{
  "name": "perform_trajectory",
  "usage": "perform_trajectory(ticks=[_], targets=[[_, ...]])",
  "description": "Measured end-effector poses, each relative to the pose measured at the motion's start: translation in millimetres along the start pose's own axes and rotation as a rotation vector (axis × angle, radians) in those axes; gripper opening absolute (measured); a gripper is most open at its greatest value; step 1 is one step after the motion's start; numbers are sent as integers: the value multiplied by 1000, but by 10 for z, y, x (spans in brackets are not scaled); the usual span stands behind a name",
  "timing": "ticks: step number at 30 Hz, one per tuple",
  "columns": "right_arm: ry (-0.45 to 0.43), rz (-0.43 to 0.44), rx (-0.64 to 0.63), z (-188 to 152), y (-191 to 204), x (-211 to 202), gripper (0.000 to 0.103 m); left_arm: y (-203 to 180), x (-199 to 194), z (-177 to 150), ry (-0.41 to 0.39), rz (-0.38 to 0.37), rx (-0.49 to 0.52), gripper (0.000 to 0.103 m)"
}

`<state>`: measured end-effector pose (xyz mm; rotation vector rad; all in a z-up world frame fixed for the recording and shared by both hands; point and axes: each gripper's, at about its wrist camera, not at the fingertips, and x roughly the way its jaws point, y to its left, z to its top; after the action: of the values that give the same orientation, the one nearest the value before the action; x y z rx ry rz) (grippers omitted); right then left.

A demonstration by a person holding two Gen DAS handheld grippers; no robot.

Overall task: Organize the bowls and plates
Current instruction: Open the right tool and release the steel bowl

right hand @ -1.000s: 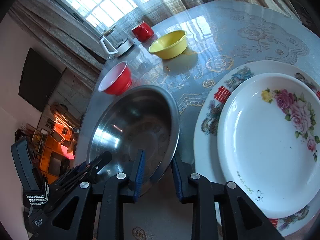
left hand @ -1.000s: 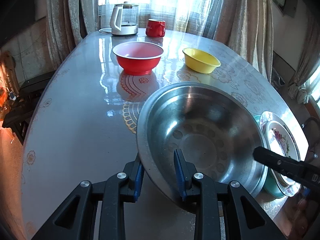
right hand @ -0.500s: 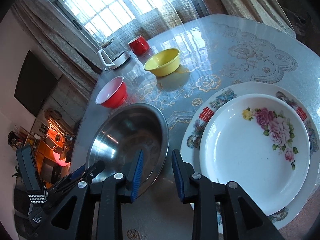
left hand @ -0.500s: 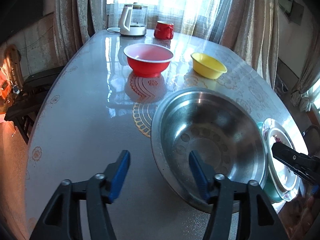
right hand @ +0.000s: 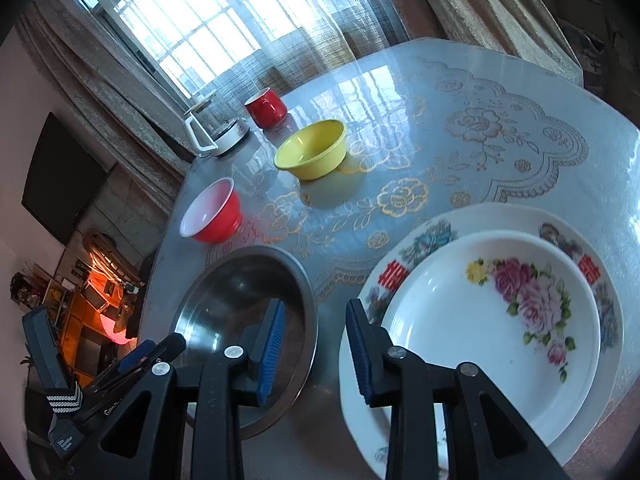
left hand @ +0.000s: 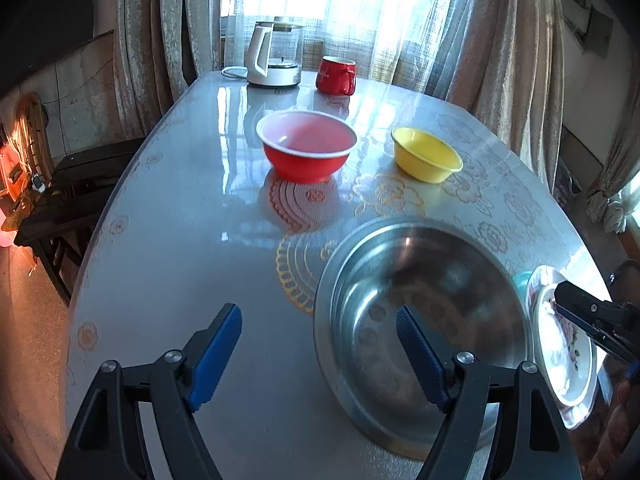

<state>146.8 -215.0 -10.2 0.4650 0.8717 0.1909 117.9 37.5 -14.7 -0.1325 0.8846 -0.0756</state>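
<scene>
- Left gripper (left hand: pixel 318 344): jaws spread wide, holding nothing.
- Right gripper (right hand: pixel 314 344): jaws apart, holding nothing.
- Steel bowl (left hand: pixel 424 320): on table (left hand: pixel 180 240), near edge.
- Floral plates (right hand: pixel 492 320): stacked, just beside steel bowl.
- Red bowl (left hand: pixel 306 152), yellow bowl (left hand: pixel 426 160): farther back, apart.
- Kettle (left hand: pixel 274 54), red mug (left hand: pixel 337 76): far end.

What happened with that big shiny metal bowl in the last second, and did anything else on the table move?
Both grippers let go of the large steel bowl: the left gripper and right gripper were clamped on its rim, opened and drew back, leaving it flat on the table. The red bowl, yellow bowl and stacked flowered plates stayed put.
</scene>
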Motion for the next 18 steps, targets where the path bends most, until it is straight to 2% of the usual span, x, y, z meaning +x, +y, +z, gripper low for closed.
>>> perform_trajectory(ticks=[13,18], targets=[[-8,-67,-6,538,-112,183,36,-252,117,533,-4,-18,75,87],[26,-61,20,762,-232,341,36,-364,203,788,-2,-24,112,88]])
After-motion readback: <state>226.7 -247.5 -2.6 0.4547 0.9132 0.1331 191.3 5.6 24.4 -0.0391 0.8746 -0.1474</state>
